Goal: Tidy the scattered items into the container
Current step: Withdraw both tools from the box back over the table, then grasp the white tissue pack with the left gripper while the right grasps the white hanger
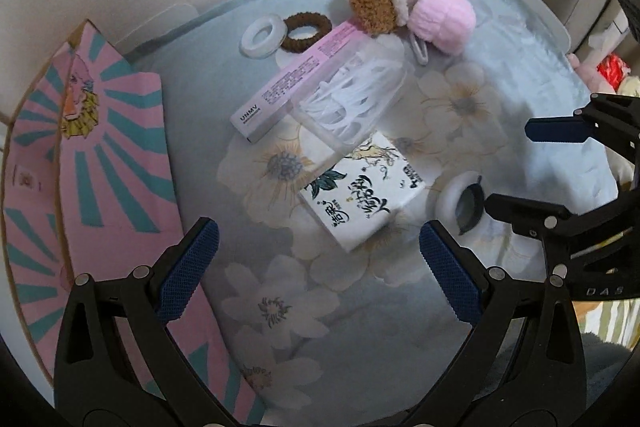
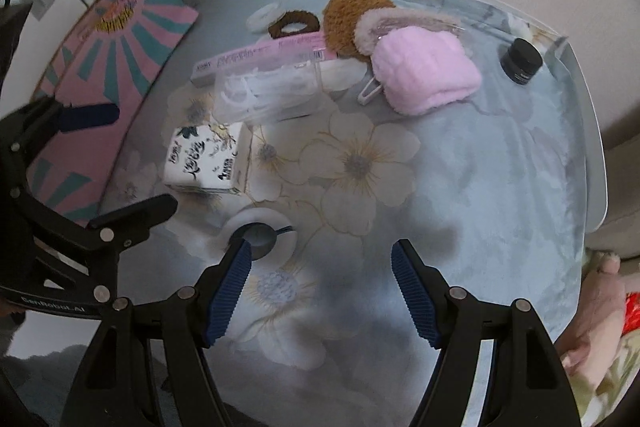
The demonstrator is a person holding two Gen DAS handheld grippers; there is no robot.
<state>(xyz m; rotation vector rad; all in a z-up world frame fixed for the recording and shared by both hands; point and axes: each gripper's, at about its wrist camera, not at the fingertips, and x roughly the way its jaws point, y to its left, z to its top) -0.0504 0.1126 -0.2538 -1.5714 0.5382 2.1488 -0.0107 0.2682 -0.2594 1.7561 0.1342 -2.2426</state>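
Running off the left edge, the pink-and-teal box (image 1: 116, 163) shows only in part, and its inside cannot be made out. Both sets of tongs hang wide open and empty: the left gripper (image 1: 319, 269) over bare floral cloth (image 1: 520, 75), just short of the tissue pack (image 1: 362, 187). The right gripper (image 2: 322, 293) has one finger (image 2: 230, 291) overlapping the white ring (image 2: 262, 231), perhaps touching it.

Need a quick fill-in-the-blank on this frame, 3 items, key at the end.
1. The hair tie beside the white ring is ____ in colour.
2. The small jar near the table's far corner has a ____ lid.
3. The clear box of white picks rests partly on top of the ____ pack.

Missing words: brown; black; tissue
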